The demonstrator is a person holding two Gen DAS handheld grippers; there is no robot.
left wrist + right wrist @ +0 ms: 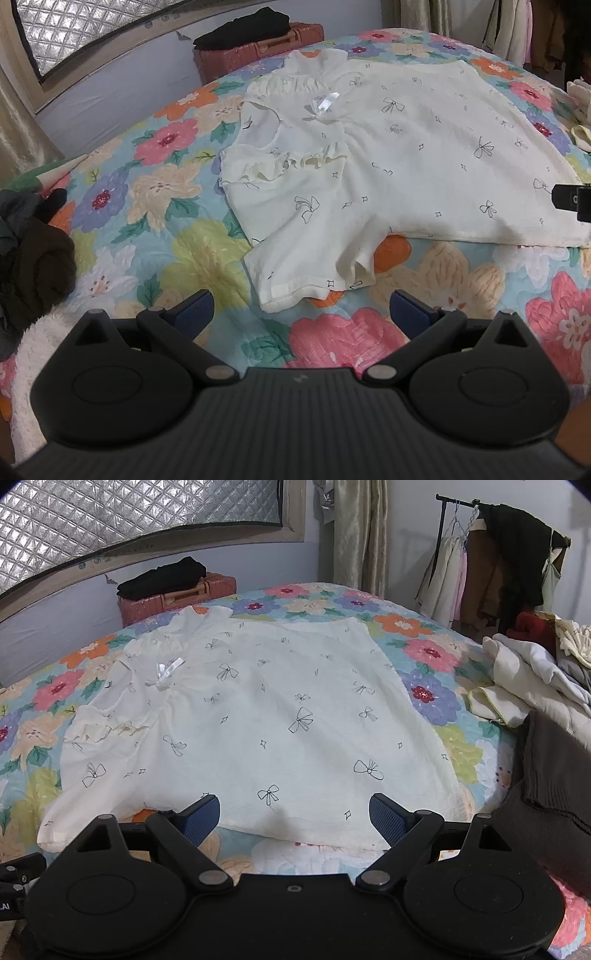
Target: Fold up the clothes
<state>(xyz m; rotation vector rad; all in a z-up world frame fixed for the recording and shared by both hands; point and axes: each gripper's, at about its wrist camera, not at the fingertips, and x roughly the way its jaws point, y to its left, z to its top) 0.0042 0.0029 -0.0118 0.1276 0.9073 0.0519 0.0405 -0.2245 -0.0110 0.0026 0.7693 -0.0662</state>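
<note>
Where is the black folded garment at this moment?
The black folded garment lies on top of the pink suitcase, beyond the far edge of the floral bedspread, under the window; it appears at upper left in both views.

white blouse [388, 155] flat, left gripper [302, 314] spread

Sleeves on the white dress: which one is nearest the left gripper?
The flat near sleeve, its hem just beyond the open left gripper. The other sleeve lies farther back, bunched beside the ribbon bow.

Blouse [258, 720] flat on bedspread [424, 653]
</note>
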